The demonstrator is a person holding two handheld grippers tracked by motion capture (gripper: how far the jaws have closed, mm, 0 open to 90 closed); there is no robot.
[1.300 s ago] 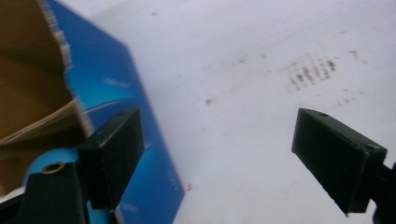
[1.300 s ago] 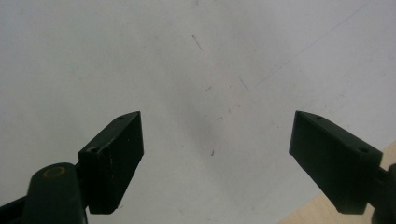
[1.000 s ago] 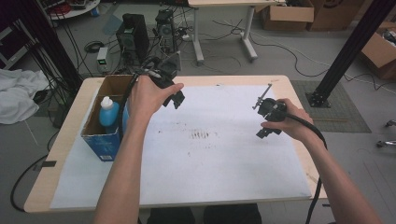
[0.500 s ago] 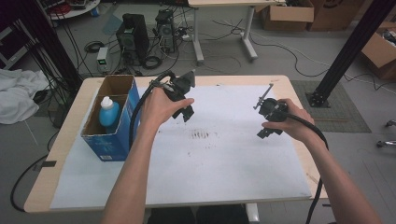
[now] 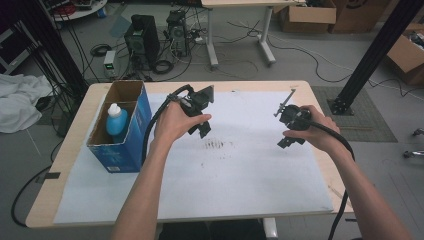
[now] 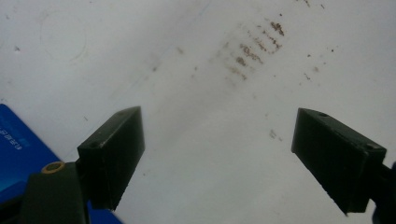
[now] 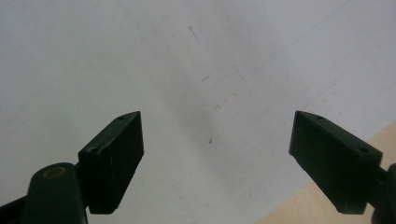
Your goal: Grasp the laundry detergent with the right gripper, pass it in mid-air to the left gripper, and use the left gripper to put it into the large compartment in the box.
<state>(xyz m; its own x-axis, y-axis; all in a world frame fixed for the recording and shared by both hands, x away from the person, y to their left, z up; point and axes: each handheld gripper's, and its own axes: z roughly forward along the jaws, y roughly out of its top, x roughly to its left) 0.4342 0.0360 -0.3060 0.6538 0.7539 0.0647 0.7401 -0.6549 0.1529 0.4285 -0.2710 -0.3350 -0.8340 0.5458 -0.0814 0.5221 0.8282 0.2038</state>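
Our left tool has swung away from the blue carton and now hovers over the brown smudges on the white sheet covering the bench. A second ago it was at the carton's rim, so we judge the reach abandoned or not begun. The blue-capped bottle stands untouched inside. Both tools gape empty; the right tool has barely moved.

A white paper sheet is showing brown smudge marks, right of a blue cardboard box holding a blue-bodied, white-capped plastic bottle.
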